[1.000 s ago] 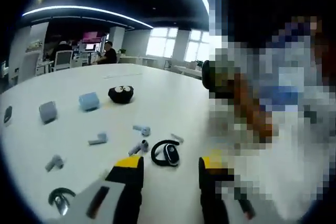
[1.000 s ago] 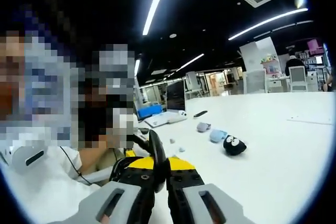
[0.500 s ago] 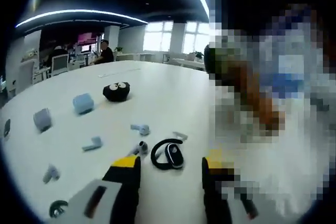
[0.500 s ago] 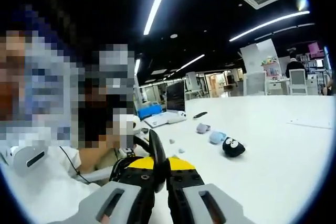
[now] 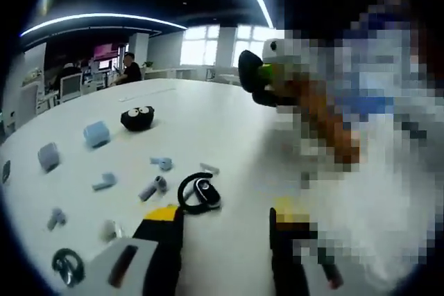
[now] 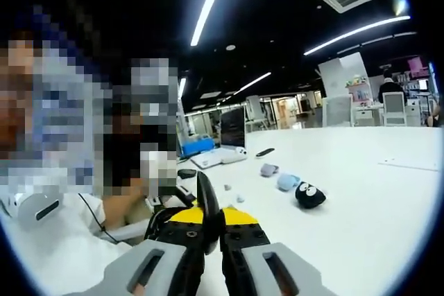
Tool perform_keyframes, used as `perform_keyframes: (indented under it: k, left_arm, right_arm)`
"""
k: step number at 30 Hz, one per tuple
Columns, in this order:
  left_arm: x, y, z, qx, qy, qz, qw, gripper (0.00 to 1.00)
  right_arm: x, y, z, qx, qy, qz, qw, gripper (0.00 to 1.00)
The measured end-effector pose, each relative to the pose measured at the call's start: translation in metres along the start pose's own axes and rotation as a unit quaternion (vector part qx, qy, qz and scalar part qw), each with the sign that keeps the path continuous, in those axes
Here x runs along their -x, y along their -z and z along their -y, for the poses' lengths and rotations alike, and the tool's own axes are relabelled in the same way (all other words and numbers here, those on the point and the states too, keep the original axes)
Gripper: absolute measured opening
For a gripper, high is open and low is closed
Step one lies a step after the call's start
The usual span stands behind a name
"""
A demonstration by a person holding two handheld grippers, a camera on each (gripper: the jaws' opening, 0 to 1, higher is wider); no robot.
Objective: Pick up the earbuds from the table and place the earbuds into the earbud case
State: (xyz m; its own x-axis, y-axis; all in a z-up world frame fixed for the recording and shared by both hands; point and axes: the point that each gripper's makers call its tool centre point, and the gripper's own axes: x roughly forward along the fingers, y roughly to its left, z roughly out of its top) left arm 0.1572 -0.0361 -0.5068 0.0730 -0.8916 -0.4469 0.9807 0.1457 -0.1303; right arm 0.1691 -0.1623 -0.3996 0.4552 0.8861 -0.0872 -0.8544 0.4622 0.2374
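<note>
Two grippers are at work here. The left gripper [image 5: 225, 223] hangs low over the white table [image 5: 229, 129] with its jaws well apart, and a black ear-hook earbud [image 5: 198, 194] lies on the table just ahead of them, toward 11 o'clock from the gap. That open stance suits a grab not yet made. The right gripper [image 6: 213, 230] has its jaws pressed together on a thin black ear hook [image 6: 208, 206], which stands up from between the tips at 12 o'clock; it looks held clear of the table, likely waiting for a case.

More small earbuds [image 5: 156, 186] are scattered at 9 to 10 o'clock of the left gripper, and beyond them sit two pale blue cases [image 5: 96, 133] and a black case with googly eyes [image 5: 137, 118]. In the right gripper view the same black case [image 6: 309, 195] sits at 3 o'clock, well apart from the jaws.

Against half a second ago, the left gripper view has swung, so the hooked earbud now sits further left of the gap. The right gripper's clamp is unchanged.
</note>
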Motion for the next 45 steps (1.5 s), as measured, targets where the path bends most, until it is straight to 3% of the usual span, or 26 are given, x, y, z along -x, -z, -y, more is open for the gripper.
perform_keyframes:
  k: [3,6,8,9,18,25,29,32,43,45]
  left_arm:
    - [0.001,-0.002,0.003,0.001,0.005,0.000,1.0000,0.50]
    - [0.004,-0.005,-0.005,0.001,-0.013,0.003,0.9999,0.48]
    - [0.006,-0.010,-0.024,-0.003,-0.053,0.010,0.9985,0.47]
    - [0.005,-0.012,-0.027,-0.008,-0.056,0.011,0.9984,0.47]
    - [-0.023,-0.010,-0.021,-0.035,-0.003,0.007,0.9994,0.46]
    - [-0.024,-0.011,-0.020,-0.059,-0.011,0.032,0.9977,0.40]
    - [-0.023,-0.008,-0.013,-0.066,-0.014,0.040,0.9969,0.30]
    - [-0.022,-0.007,-0.013,-0.070,-0.022,0.046,0.9962,0.30]
    - [-0.015,-0.007,-0.017,-0.050,-0.030,0.061,0.9964,0.23]
    - [-0.013,-0.008,-0.016,-0.046,-0.027,0.065,0.9965,0.13]
  right_arm:
    - [0.000,0.002,0.003,0.000,0.007,-0.003,1.0000,0.06]
    - [-0.002,0.002,0.001,-0.002,0.004,-0.003,1.0000,0.06]
    - [-0.002,0.001,0.001,0.011,0.007,-0.004,0.9999,0.06]
    - [-0.002,0.000,-0.001,0.015,0.007,-0.004,0.9999,0.06]
    - [-0.002,-0.002,-0.002,0.017,0.002,0.002,0.9998,0.06]
    - [-0.001,-0.001,-0.001,0.019,0.003,-0.001,0.9998,0.06]
    - [-0.002,-0.001,-0.001,0.017,0.003,-0.001,0.9999,0.06]
    - [-0.003,0.001,-0.002,0.019,0.004,-0.006,0.9998,0.06]
    - [-0.004,0.003,-0.001,0.017,0.005,-0.009,0.9998,0.06]
    - [-0.003,0.002,0.000,0.018,0.006,-0.008,0.9998,0.06]
